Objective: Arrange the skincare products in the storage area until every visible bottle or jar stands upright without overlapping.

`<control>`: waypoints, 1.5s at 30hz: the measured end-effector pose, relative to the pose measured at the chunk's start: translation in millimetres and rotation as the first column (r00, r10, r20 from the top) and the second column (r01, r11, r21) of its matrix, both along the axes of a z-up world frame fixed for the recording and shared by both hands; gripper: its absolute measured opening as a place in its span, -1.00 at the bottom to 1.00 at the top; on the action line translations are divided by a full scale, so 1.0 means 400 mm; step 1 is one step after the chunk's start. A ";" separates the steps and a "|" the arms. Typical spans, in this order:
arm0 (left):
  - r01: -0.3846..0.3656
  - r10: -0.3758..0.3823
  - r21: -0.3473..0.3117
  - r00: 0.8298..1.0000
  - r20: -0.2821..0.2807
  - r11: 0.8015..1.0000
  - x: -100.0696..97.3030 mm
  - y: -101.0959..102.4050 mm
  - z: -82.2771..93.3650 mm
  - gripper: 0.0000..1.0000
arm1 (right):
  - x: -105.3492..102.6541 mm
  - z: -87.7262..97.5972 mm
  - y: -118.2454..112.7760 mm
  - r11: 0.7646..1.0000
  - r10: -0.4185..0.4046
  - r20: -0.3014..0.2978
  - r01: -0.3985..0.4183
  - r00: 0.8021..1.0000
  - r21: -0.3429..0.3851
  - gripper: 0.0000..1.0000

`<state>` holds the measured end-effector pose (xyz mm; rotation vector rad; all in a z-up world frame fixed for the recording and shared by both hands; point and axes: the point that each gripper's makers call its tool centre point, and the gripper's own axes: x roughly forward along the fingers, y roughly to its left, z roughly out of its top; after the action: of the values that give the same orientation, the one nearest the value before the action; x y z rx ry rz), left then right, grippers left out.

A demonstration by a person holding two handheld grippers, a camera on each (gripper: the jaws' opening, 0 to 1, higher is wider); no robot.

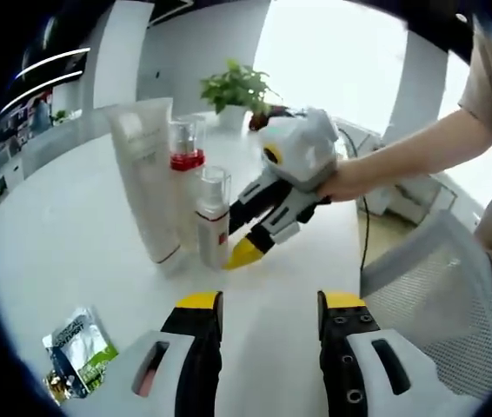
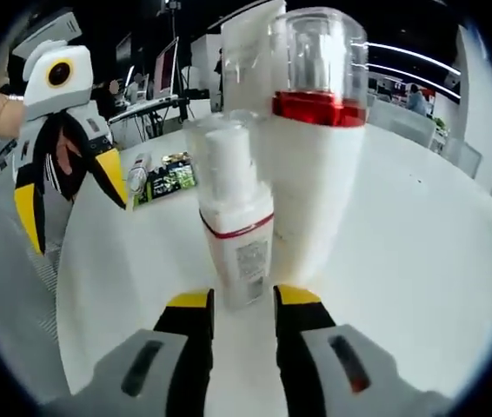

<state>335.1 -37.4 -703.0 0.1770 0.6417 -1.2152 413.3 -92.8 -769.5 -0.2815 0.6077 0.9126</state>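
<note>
A small white pump bottle (image 2: 237, 234) with a red stripe stands upright on the white table (image 2: 420, 261). My right gripper (image 2: 242, 298) has its jaws closed against the bottle's base; a hand holds this gripper (image 1: 239, 228) as it enters the left gripper view from the right. Right behind the small bottle (image 1: 213, 217) stand a larger bottle with a red collar and clear cap (image 2: 315, 130) and a tall white tube (image 1: 146, 182), both upright and close together. My left gripper (image 1: 270, 302) hangs open over bare table in front of them, and it shows again (image 2: 68, 200) at the left of the right gripper view.
A green and white sachet (image 1: 76, 352) lies on the table near the left jaw; several sachets (image 2: 163, 178) lie beyond the bottles. A potted plant (image 1: 233, 87) stands at the table's far side. A grey mesh chair (image 1: 428, 278) is beside the table edge.
</note>
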 end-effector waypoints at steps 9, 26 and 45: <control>-0.024 0.024 -0.005 1.000 0.008 1.000 -0.003 0.014 0.013 -0.11 | -0.025 0.018 -0.020 0.998 -0.056 -0.008 0.056 0.998 0.008 -0.24; -0.186 0.187 0.015 0.982 -0.007 0.982 -0.035 0.126 0.034 0.34 | -0.114 0.066 0.015 0.987 -0.126 -0.058 0.131 0.990 0.091 0.17; -0.381 0.382 0.041 0.924 -0.013 0.924 -0.104 0.322 0.067 0.60 | -0.225 0.153 0.065 0.982 -0.137 -0.032 0.140 0.990 0.127 0.53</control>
<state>293.7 91.2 -676.1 0.0651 0.6814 -0.8298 323.3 -66.9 -708.4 -0.1106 0.5798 0.8175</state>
